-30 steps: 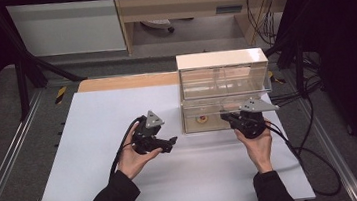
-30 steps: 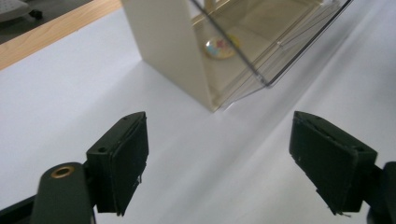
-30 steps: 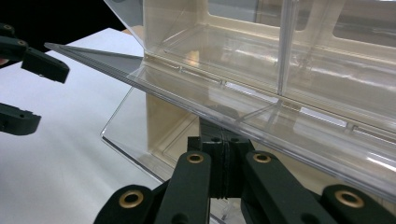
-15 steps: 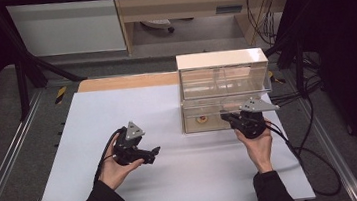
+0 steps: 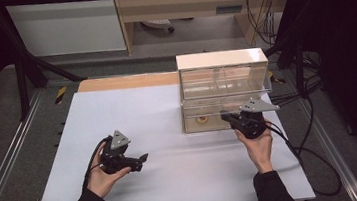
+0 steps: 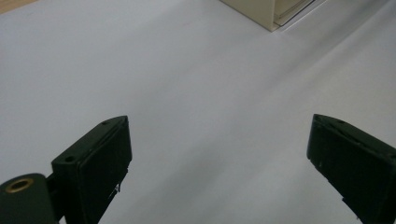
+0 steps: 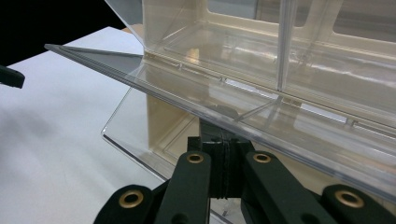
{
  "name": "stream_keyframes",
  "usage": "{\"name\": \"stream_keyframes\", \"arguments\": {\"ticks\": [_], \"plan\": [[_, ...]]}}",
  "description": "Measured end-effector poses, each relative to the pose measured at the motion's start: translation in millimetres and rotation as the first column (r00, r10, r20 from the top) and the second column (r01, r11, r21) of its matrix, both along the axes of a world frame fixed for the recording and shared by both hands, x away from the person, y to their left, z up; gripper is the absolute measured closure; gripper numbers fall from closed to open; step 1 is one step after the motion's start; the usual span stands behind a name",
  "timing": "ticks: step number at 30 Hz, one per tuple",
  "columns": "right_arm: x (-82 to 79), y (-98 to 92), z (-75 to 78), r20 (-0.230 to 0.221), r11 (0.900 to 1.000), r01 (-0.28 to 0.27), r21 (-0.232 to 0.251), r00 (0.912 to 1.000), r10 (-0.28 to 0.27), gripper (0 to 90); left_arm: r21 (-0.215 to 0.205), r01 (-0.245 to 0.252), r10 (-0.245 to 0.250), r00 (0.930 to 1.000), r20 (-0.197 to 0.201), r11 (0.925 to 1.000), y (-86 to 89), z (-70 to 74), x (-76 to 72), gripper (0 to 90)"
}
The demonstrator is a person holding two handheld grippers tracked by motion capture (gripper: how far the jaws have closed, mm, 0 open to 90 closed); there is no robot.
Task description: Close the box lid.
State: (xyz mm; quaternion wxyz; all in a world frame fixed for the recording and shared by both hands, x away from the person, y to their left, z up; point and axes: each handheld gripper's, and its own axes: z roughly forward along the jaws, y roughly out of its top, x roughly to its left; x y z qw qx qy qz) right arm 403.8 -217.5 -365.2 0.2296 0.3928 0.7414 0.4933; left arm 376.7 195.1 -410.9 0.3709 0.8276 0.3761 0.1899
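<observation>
Counter (image 5: pixel 167 106) with a white top fills the middle of the high view, a strip of bare wood along its far edge. On its far right part stands a cream-framed storage box (image 5: pixel 224 88) with clear plastic fronts, two tiers high; the upper tier has a clear divider down the middle, the lower tier sits at counter level. Something small, round and orange (image 5: pixel 201 120) shows through the lower tier's front at its left end, too small to identify. In the right claw view a clear flap (image 7: pixel 261 126) of the box runs slantwise across the frame, hinged out from the front, and a second clear panel lies lower, close to the counter surface. Right claw (image 5: pixel 229 118) sits at the front of the lower tier, right of centre, hand (image 5: pixel 259 145) behind it on the counter; its jaws are pressed together, tips up under the clear flap, and whether they pinch any part of the box cannot be made out. Left claw (image 5: pixel 141 160) is held low over bare counter, well apart from the box, at the near left, pointing right toward the box's side of the counter. Its jaws have just been opening and now stand wide apart, nothing between them but white surface; the box's near corner (image 6: pixel 273 13) shows far off in the left claw view.
</observation>
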Motion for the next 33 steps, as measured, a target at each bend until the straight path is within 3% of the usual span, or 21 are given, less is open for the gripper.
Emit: {"name": "stream_keyframes", "arguments": {"ticks": [9, 20, 33], "plan": [[-0.7, -0.4, -0.5, -0.006, 1.000, 0.006, 0.000, 1.0000, -0.006, 90.0, -0.006, -0.037, 0.037, 0.9992, -0.012, 0.9993, 21.4, -8.1, -4.8, 6.7], [-1.6, -0.7, -3.1, -0.024, 1.000, 0.007, -0.001, 0.9997, -0.007, 90.0, -0.008, -0.067, 0.067, 0.9978, 0.000, 0.9977, 44.1, -13.0, -11.2, 7.4], [-3.3, -3.0, -8.5, -0.045, 1.000, 0.013, -0.005, 0.9989, -0.013, 90.0, -0.026, -0.089, 0.089, 0.9960, 0.003, 0.9957, 55.4, -18.9, -13.5, 7.7]]}}
